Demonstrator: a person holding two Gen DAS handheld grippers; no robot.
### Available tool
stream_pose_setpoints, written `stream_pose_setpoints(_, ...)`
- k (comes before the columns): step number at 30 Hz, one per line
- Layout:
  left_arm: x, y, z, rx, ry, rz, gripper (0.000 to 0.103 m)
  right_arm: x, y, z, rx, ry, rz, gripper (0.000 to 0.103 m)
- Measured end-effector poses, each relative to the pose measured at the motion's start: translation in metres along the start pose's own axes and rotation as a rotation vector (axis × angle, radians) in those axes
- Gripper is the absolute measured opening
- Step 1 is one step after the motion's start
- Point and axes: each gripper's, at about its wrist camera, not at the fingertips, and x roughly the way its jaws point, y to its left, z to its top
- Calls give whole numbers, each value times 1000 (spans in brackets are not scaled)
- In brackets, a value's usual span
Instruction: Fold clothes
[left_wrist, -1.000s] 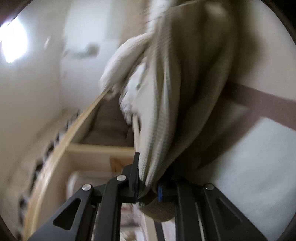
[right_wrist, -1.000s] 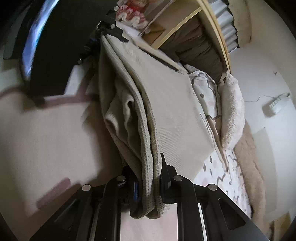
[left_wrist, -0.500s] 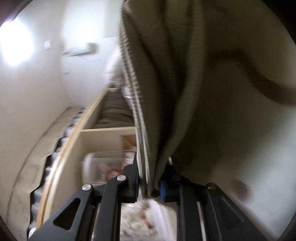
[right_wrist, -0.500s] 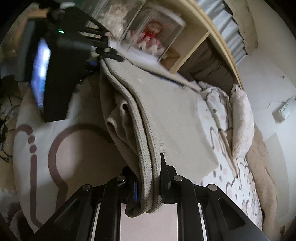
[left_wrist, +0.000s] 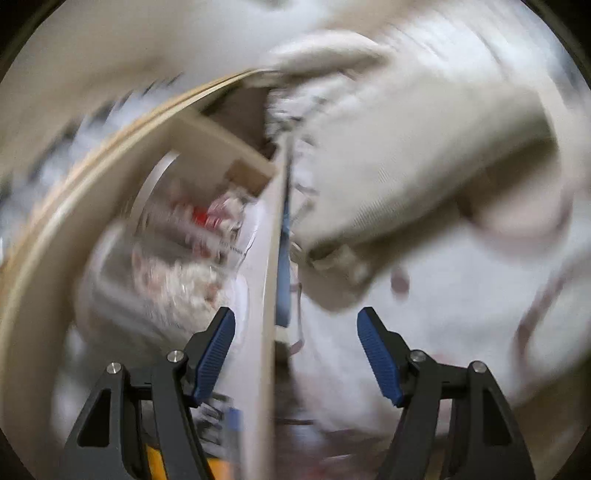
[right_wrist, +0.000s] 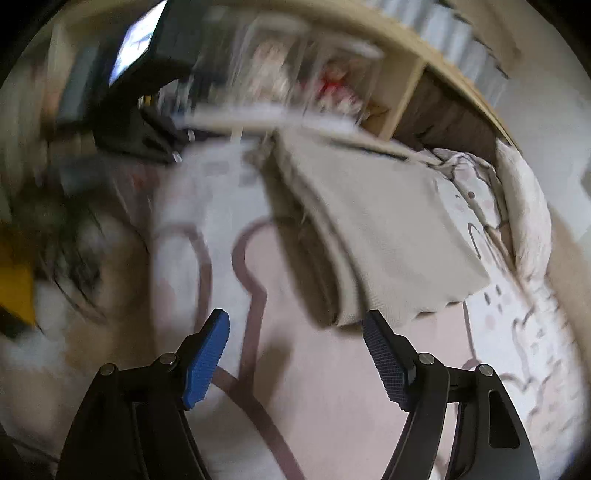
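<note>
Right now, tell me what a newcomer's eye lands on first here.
The folded beige garment lies on the patterned bedspread, just beyond the open right claw. The left claw is open too, its blue pads bright against a blurred scene. A wooden shelf stands behind the bed.

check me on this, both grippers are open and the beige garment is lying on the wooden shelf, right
Not quite. Both the left gripper and right gripper are open, but the beige garment lies folded on the patterned bedspread, not on the wooden shelf behind it, as the right wrist view shows.
</note>
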Motion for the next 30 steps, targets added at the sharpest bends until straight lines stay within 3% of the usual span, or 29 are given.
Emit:
stream_pose_setpoints(2, -5, 15, 11, -220, -5, -78, 70, -8, -23, 6, 129, -40, 66, 75)
stream_pose_setpoints(4, 2, 21, 24, -440, 13, -202, 70, -1, -57, 14, 325, -60, 194, 75)
stream_pose_setpoints(7, 33, 19, 43, -661, 67, -373, 70, 22, -84, 17, 527, -69, 410, 75)
stream_pose_setpoints(8, 43, 17, 46, -685, 88, -391, 70, 28, -83, 12, 540, -54, 424, 75)
stream_pose_setpoints(14, 85, -4, 48, -730, 206, -396, 66, 65, -70, -23, 579, 50, 477, 74)
stream_pose_setpoints(19, 112, -17, 48, -771, 289, -392, 66, 35, -40, -50, 407, 65, 384, 75)
stream_pose_setpoints(23, 84, -8, 41, -817, 269, -338, 66, 12, -44, -54, 426, 101, 405, 75)
stream_pose_setpoints(26, 48, -12, 37, -838, 211, -261, 77, -12, -57, -59, 460, 50, 351, 75)
stream_pose_setpoints(27, 33, -16, 36, -842, 179, -238, 85, -16, -64, -59, 478, 33, 314, 79)
stream_pose_setpoints(28, 19, -20, 37, -846, 143, -214, 96, -20, -71, -60, 497, 15, 274, 94)
stream_pose_setpoints(29, 4, -25, 38, -848, 107, -190, 100, -24, -78, -60, 516, -3, 235, 101)
stream_pose_setpoints(30, -9, -30, 41, -846, 83, -167, 103, -32, -86, -60, 551, -33, 169, 101)
